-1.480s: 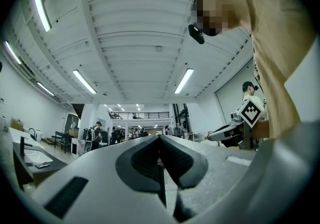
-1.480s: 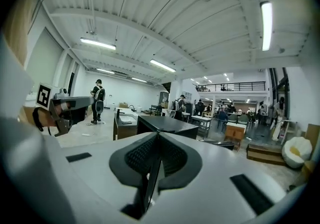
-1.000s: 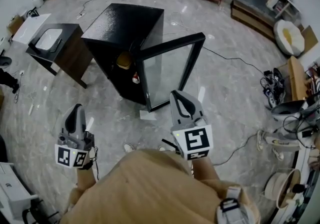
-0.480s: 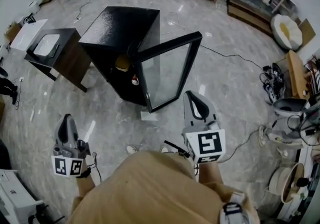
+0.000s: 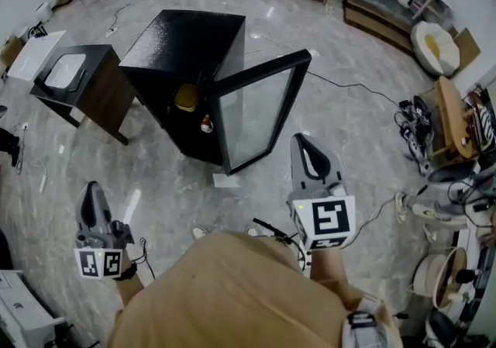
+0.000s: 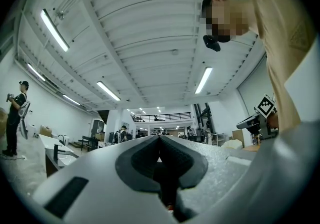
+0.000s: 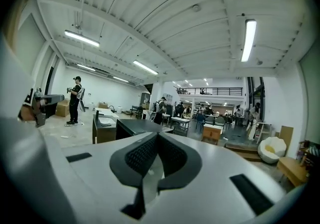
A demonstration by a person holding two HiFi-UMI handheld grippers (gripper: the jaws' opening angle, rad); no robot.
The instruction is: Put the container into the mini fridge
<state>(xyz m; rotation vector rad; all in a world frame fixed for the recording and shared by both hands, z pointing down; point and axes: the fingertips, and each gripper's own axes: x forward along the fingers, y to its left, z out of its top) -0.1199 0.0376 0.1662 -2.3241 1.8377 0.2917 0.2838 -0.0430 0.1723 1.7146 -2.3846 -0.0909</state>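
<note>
My left gripper (image 5: 92, 193) and right gripper (image 5: 308, 145) both have their jaws pressed together on nothing, well apart from the mini fridge (image 5: 186, 36). Open floor (image 5: 155, 176) lies between. Its one glass door (image 5: 260, 118) stands open. Inside, one yellow container (image 5: 186, 96) sits above one small red-and-white item (image 5: 205, 125).

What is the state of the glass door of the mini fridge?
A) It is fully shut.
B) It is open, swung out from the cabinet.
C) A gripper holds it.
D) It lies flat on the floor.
B: in the head view the glass door stands swung out from the mini fridge, so the inside shows, and no gripper touches it.
</note>
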